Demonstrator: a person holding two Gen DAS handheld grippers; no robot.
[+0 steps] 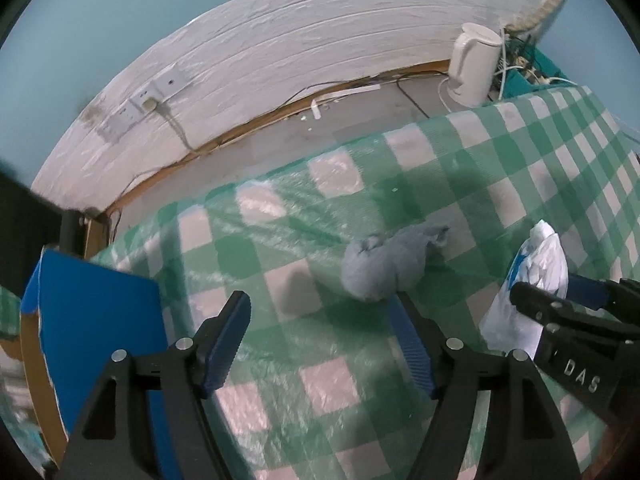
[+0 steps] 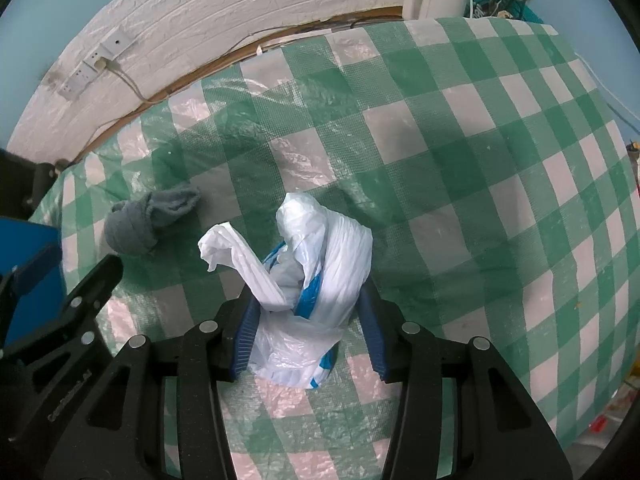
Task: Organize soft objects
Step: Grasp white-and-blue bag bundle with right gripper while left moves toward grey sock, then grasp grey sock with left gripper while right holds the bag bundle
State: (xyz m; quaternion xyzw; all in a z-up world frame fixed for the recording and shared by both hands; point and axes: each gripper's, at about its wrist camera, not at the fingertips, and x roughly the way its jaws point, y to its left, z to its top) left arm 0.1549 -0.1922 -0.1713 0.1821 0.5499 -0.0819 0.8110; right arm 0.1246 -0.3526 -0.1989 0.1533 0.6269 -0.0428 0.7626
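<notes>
At the left edge of the left wrist view a blue box [image 1: 96,344] stands at the edge of the bench [image 1: 520,168], which is covered by a green-and-white checked cloth under clear plastic. Right of it the left gripper [image 1: 320,320] hangs with its jaws wide apart and nothing between them. The balled grey sock [image 1: 384,264] lies just beyond the tip of the right-hand jaw, up and right of the gap's centre, its long axis running from lower left to upper right across the frame. Farther right, the right gripper [image 1: 536,300] has its jaws clamped on a crumpled white plastic bag [image 1: 536,276] with blue print, which stands upright in the middle of the right wrist view. The left gripper is clearly the nearer to the sock, so I judge that a small shift toward frame right would centre it between the jaws.
</notes>
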